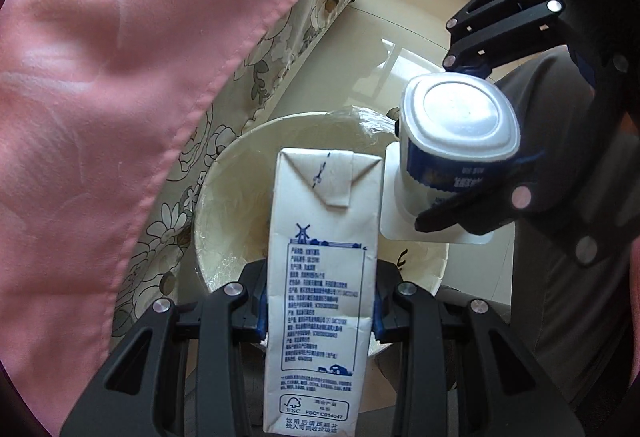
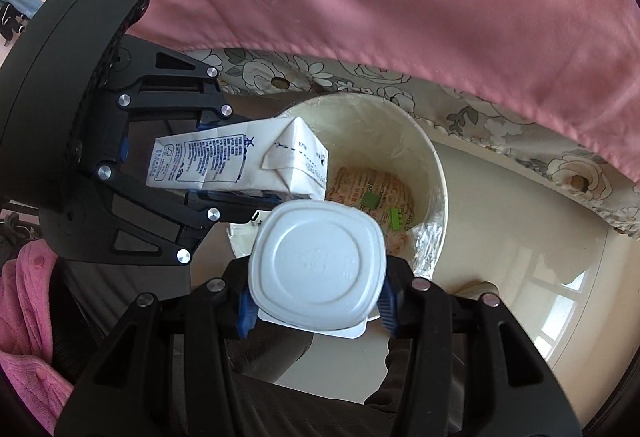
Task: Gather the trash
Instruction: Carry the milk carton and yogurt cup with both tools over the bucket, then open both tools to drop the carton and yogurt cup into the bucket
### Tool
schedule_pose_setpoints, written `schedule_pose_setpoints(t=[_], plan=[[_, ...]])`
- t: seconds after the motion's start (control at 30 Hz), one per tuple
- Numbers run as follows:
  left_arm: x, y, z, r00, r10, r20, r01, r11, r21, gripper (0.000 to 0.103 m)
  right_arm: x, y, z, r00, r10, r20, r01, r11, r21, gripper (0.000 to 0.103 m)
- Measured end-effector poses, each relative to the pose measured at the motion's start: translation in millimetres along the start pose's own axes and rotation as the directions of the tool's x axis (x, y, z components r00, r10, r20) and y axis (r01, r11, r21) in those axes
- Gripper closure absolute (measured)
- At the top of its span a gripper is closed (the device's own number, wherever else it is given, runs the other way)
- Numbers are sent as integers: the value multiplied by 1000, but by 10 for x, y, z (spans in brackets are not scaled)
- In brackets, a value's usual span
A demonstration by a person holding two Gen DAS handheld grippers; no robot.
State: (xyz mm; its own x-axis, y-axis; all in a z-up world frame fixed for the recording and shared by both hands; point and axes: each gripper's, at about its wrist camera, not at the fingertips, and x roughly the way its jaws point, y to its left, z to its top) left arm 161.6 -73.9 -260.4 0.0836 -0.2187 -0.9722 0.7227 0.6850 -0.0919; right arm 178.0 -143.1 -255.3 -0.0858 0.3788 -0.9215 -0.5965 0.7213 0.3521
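Observation:
My left gripper (image 1: 318,321) is shut on a white milk carton (image 1: 320,297) with blue print, held over the rim of a round cream trash bin (image 1: 224,197). My right gripper (image 2: 316,313) is shut on a white and blue yogurt cup (image 2: 318,269), bottom toward the camera, held over the near rim of the same bin (image 2: 436,173). In the right wrist view the left gripper (image 2: 224,157) holds the carton (image 2: 240,161) at the bin's left edge. In the left wrist view the right gripper (image 1: 464,141) holds the cup (image 1: 460,125) to the right. A printed wrapper (image 2: 372,201) lies inside the bin.
A pink bed sheet (image 1: 120,77) hangs over a floral bed skirt (image 1: 280,49) right beside the bin. The bin stands on a glossy cream floor (image 2: 520,257). The person's grey trouser leg (image 1: 560,277) is close on the right.

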Motion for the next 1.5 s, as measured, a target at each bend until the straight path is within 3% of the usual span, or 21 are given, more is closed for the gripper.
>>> schedule_pose_setpoints(t=[0.47, 1.1, 1.13, 1.4, 1.5], plan=[[506, 158, -32, 998, -30, -56, 23, 993, -112, 65, 558, -226, 20, 999, 23, -40, -19, 995, 99, 55], [1113, 326, 13, 984, -54, -169, 13, 972, -235, 64, 985, -579, 132, 998, -29, -58, 43, 965, 257, 55], [1036, 341, -100, 983, -54, -177, 10, 970, -242, 64, 1000, -591, 137, 998, -29, -59, 44, 963, 267, 55], [1172, 362, -151, 973, -13, -232, -46, 968, -248, 44, 1248, -557, 188, 995, -43, -85, 65, 959, 277, 54], [1202, 274, -112, 972, -7, -234, -51, 970, -238, 37, 1218, -526, 170, 996, -40, -79, 61, 958, 282, 47]])
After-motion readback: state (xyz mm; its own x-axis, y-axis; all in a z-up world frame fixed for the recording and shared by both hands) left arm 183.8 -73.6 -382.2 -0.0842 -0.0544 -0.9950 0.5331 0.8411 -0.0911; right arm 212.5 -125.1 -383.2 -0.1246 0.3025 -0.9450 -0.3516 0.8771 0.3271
